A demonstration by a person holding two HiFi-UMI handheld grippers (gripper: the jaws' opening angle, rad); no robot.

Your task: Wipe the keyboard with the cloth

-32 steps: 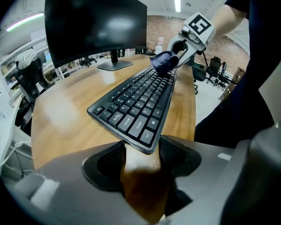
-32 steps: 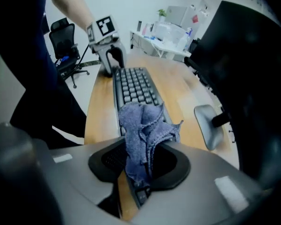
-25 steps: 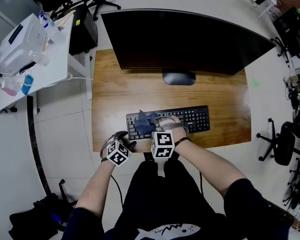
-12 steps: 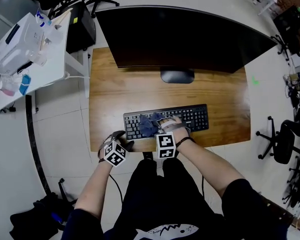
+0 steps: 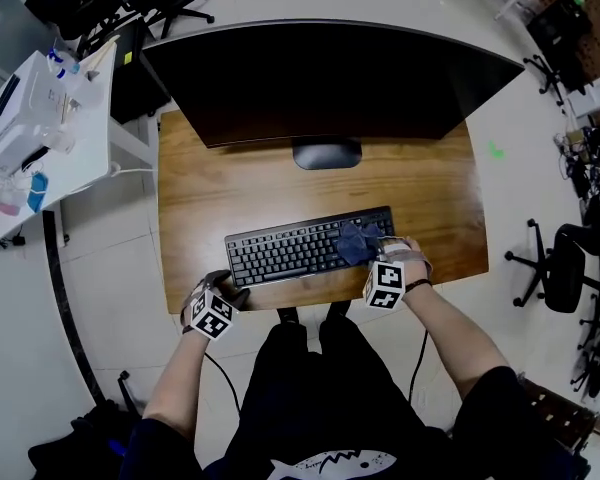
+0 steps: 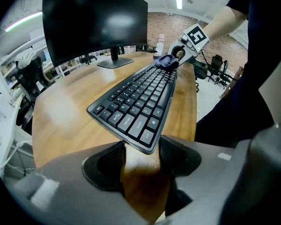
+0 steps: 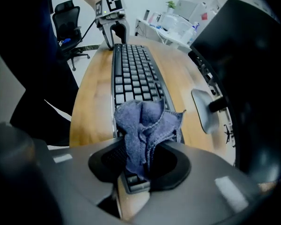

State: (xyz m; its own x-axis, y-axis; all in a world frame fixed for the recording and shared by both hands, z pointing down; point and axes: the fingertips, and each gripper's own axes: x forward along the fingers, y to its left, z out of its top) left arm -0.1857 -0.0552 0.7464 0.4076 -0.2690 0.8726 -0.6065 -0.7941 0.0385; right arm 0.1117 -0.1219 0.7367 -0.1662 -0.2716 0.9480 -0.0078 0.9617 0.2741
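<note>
Now right tool (image 7: pixel 139 168) dragged cloth (image 5: pixel 355 243) to keyboard (image 5: pixel 280 254) right end.

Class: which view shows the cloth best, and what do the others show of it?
The right gripper view: the cloth sits bunched between the hand-held gripper's jaws, close up. The head view shows a small blue patch at the keyboard's right end; the left gripper view, a distant speck.

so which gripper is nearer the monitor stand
Right. The right gripper, with the cloth, is at the keyboard's right end; the left gripper is at its left front corner, further from the stand.
</note>
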